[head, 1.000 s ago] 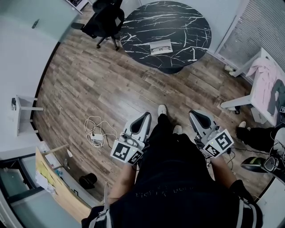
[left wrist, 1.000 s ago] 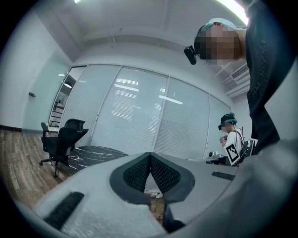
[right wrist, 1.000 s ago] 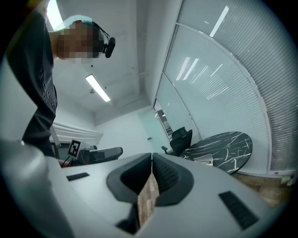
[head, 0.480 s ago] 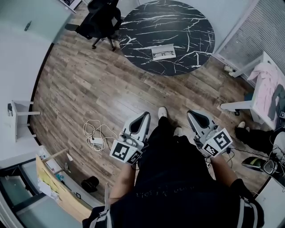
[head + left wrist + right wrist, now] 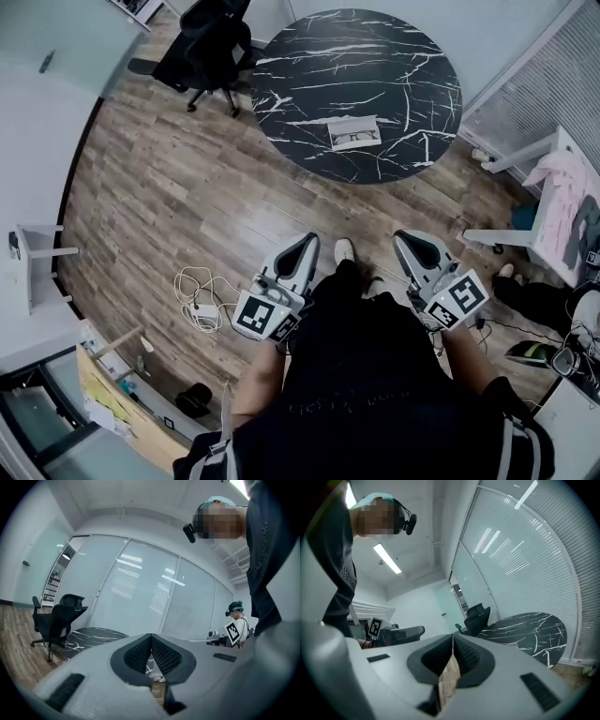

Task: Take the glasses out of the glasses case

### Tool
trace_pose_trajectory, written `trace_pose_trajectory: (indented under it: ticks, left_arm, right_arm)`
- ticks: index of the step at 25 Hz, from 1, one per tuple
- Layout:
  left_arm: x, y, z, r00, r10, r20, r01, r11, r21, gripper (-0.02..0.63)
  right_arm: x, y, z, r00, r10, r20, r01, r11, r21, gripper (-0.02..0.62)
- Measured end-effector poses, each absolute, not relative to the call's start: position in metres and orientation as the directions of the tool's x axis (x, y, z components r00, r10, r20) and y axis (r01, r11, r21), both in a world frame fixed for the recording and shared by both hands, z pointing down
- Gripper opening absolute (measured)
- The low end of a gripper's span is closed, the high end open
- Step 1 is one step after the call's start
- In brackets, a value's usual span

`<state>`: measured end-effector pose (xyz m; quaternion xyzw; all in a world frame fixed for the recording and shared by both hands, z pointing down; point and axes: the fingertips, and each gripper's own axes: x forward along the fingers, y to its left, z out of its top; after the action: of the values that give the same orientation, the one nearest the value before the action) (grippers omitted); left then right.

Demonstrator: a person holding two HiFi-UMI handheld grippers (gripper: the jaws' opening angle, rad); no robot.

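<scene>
- Left tongs (image 5: 304, 244) (image 5: 151, 641): jaws shut tip to tip with nothing between them. Held low by the person's left hip, nose pointing forward.
- Right tongs (image 5: 413, 240) (image 5: 453, 644): jaws also closed at the tips and empty. Only wooden floor (image 5: 187, 187) shows through the slit below the tips. Held low by the right hip, roughly parallel to the left tongs.
- Between the two tongs: the person's dark-clothed legs, with a white shoe (image 5: 344, 250) just ahead of them.
- Left of the left tongs, on the floor: a loose coil of white cable (image 5: 199, 278).
- Well ahead of both tongs: a round black marble table (image 5: 375, 66) (image 5: 89, 637) (image 5: 525, 630).
- Glasses case (image 5: 353, 132): lies open on the near half of the table, well apart from both tongs and about midway between their lines.
- Glasses (image 5: 357, 137): lie inside the case, neither tongs near them.
- Ahead and left of the left tongs: a black office chair (image 5: 211, 47) (image 5: 58, 620) (image 5: 477, 616), beside the table's left edge.
- Far right of the right tongs: a pink garment (image 5: 561, 178) draped over white furniture.
- Left gripper view, background right: another person (image 5: 236, 620) wearing a headset.
</scene>
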<state>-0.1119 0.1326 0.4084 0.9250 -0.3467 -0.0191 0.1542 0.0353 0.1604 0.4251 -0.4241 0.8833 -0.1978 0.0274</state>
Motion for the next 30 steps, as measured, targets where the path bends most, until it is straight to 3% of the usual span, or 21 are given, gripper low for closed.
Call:
trace_pose_trajectory:
  ticks: [14,30]
  left_arm:
    - [-0.132,0.089,0.413,0.802,-0.596,0.051,-0.578,-0.751,0.317,0.018]
    - [-0.137,0.077,0.407,0.800,-0.598,0.052,-0.585,-0.758,0.287,0.018]
  right_arm:
    - [0.018,0.129,0.420,-0.568,-0.814,0.122,-0.788,0.494,-0.367,0.032]
    - [0.017,0.105,0.422,-0.580,-0.808,0.098,-0.780,0.517,-0.352,0.032]
